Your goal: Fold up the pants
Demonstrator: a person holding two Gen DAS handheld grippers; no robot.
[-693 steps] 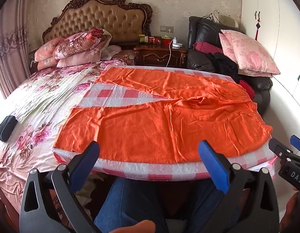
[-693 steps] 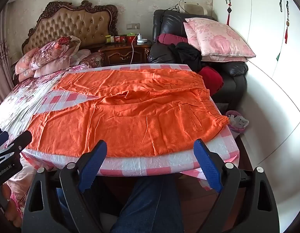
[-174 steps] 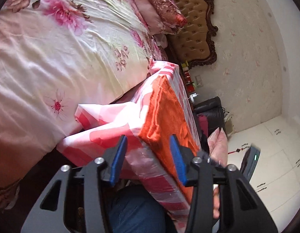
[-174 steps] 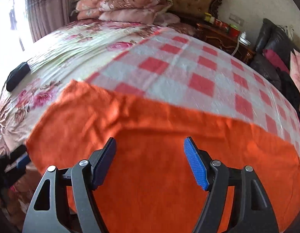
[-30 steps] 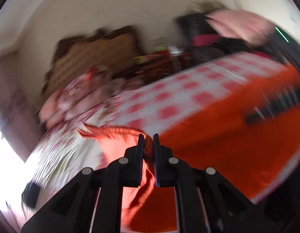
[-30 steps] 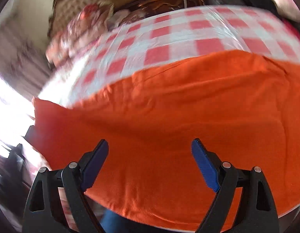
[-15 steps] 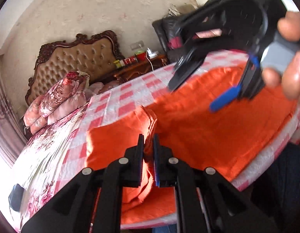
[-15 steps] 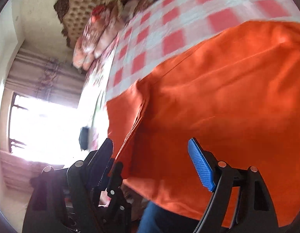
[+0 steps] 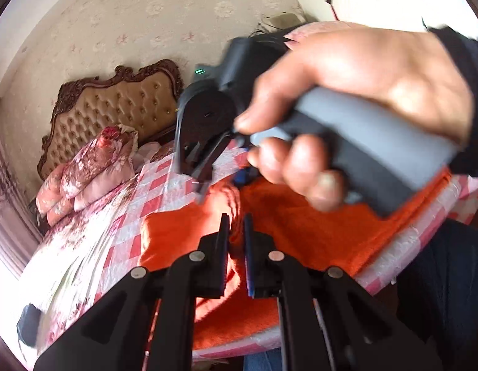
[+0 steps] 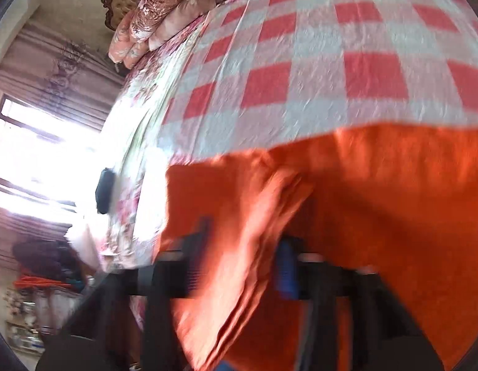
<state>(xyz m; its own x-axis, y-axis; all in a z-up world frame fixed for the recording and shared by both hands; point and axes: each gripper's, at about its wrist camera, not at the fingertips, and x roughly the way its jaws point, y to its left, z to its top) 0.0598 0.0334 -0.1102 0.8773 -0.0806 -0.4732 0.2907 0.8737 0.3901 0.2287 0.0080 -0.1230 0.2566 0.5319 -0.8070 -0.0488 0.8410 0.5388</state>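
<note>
The orange pants (image 9: 304, 225) lie on a red-and-white checked cloth (image 9: 164, 191) over the table, with the leg end lifted and folded back. My left gripper (image 9: 236, 247) is shut on the leg end of the pants and holds it above the rest. My right gripper (image 10: 242, 262) is around a raised fold of the pants (image 10: 393, 201), its jaws partly closed and blurred. The right gripper also shows in the left wrist view (image 9: 205, 167), held in a hand just beyond the left one.
A bed with a floral sheet (image 9: 78, 266) and stacked pillows (image 9: 90, 167) lies to the left, with a tufted headboard (image 9: 115, 108) behind. A dark object (image 10: 104, 190) lies on the bed. My legs (image 9: 440, 278) are at the table's near edge.
The right gripper has swung in close to the left one and its jaws have narrowed around the lifted fold. The left gripper still holds the leg end, carried a little further over the pants.
</note>
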